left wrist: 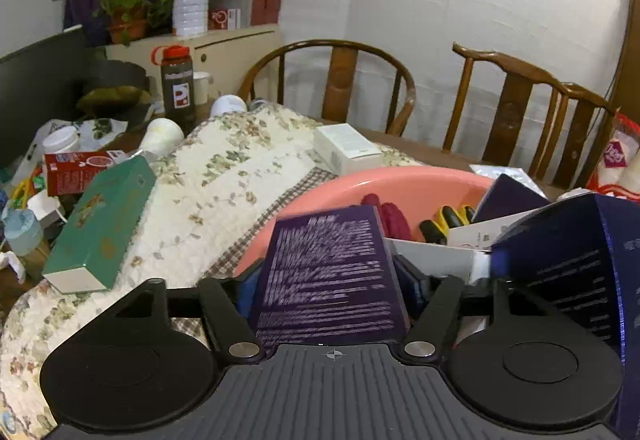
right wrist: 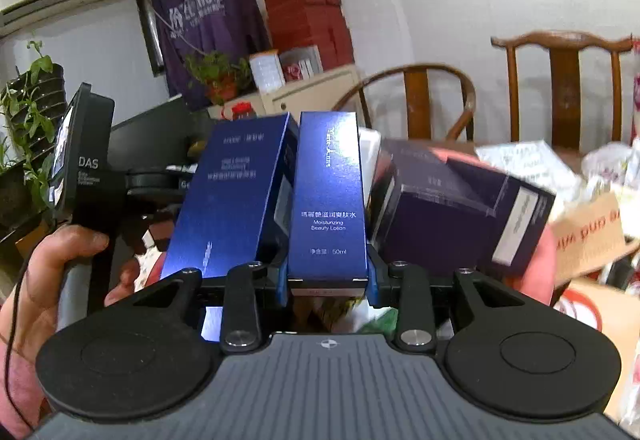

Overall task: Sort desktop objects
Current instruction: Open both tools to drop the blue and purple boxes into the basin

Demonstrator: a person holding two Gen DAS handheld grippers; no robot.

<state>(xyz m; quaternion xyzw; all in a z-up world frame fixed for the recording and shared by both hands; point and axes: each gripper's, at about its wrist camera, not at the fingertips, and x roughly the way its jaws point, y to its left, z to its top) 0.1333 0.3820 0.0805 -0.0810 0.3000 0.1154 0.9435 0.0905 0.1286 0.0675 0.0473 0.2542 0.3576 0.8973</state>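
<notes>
Clamped in the left tool is a purple box, held over the near rim of the pink basin; the right tool grips an upright blue lotion box (label reads "Moisturizing Beauty Lotion"); beyond, a green box lies on the floral cloth covering the desk, a white box farther back

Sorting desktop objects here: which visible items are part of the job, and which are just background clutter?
Job:
left gripper shut on purple box
right gripper shut on blue lotion box
pink basin
green box
white box

Lying about:
water bottle
potted plant
wooden chairs
</notes>
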